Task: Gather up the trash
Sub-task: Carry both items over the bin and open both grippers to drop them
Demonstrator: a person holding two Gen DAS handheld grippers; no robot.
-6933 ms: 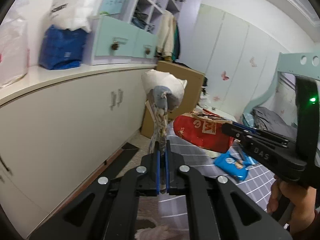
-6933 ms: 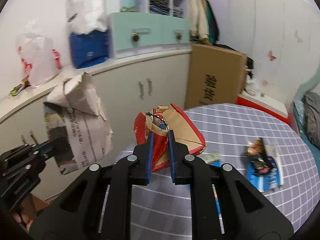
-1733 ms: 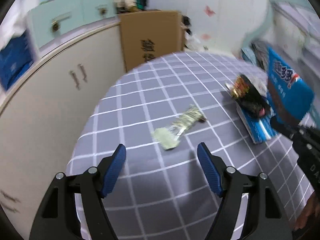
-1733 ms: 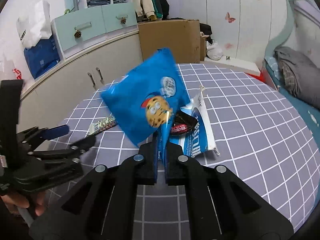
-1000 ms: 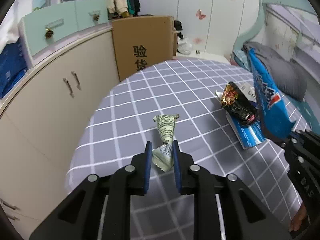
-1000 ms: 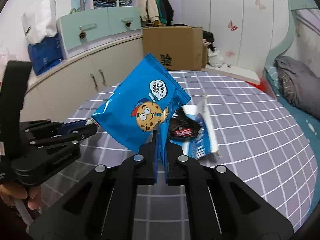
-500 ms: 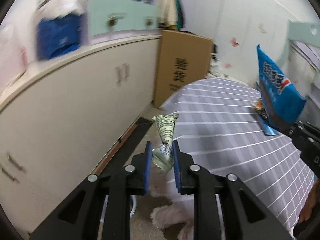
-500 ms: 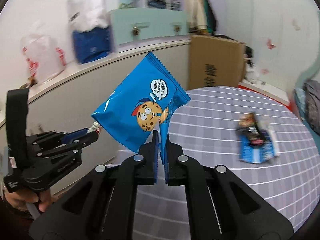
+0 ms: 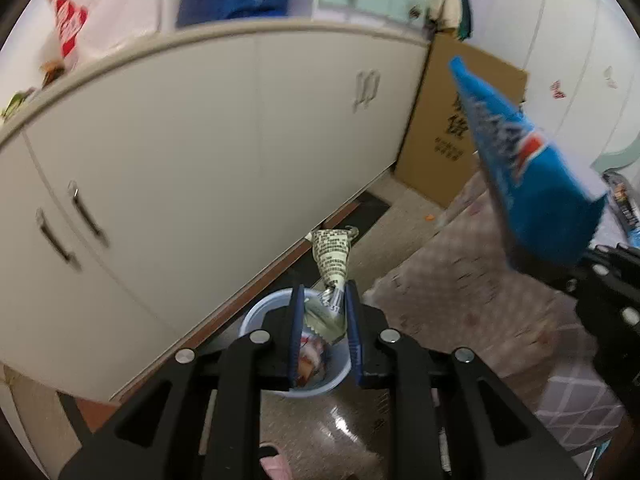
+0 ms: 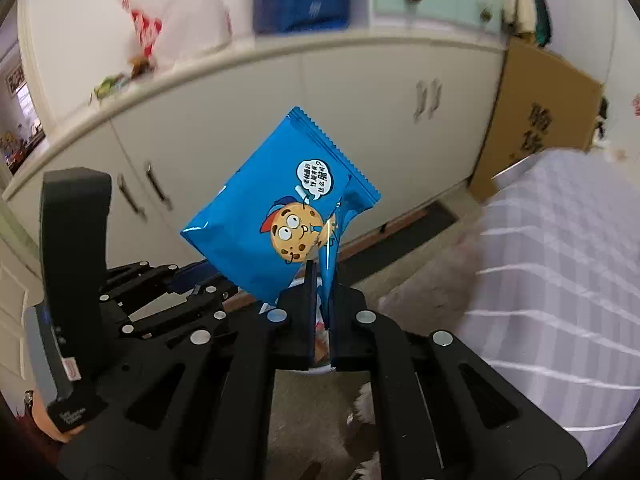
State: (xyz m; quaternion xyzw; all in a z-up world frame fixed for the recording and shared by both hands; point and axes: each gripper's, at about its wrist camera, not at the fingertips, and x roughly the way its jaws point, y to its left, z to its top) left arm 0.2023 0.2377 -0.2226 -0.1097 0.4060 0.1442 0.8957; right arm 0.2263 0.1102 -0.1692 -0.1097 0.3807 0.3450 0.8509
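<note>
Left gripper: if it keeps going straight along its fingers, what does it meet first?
Probably the white cabinet's base or floor beside it; depth unclear. The left gripper, pinching the green-white wrapper, points past the pale-blue bin below.

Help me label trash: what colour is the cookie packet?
Bright blue cookie packet with a cartoon cookie face, clearest in the right wrist view.
</note>
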